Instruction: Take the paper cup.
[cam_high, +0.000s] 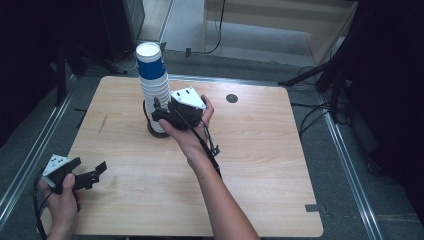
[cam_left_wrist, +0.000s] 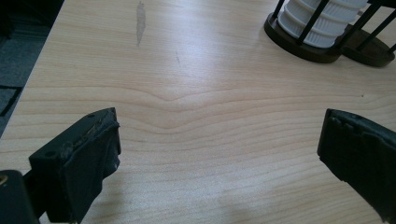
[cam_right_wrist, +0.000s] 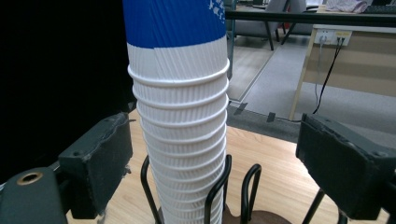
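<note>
white cup stack (cam_right_wrist: 180, 126) (racked) stands between right tool (cam_right_wrist: 219, 172) jaws.

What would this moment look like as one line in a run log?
right tool: open, astride cup stack, not touching | left tool: open, idle over table

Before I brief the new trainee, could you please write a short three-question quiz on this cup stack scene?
1. True or false: the right gripper has its pads pressed on the cup stack.
2. What colour is the top cup? A) red B) blue and white C) green
3. What keeps the stack upright at its base?

Key:
1. False: in the right gripper view the jaws stand apart on either side of the stack, with gaps.
2. B.
3. A black wire holder on a dark round base, on the wooden table. The left gripper waits open over bare wood.
</note>
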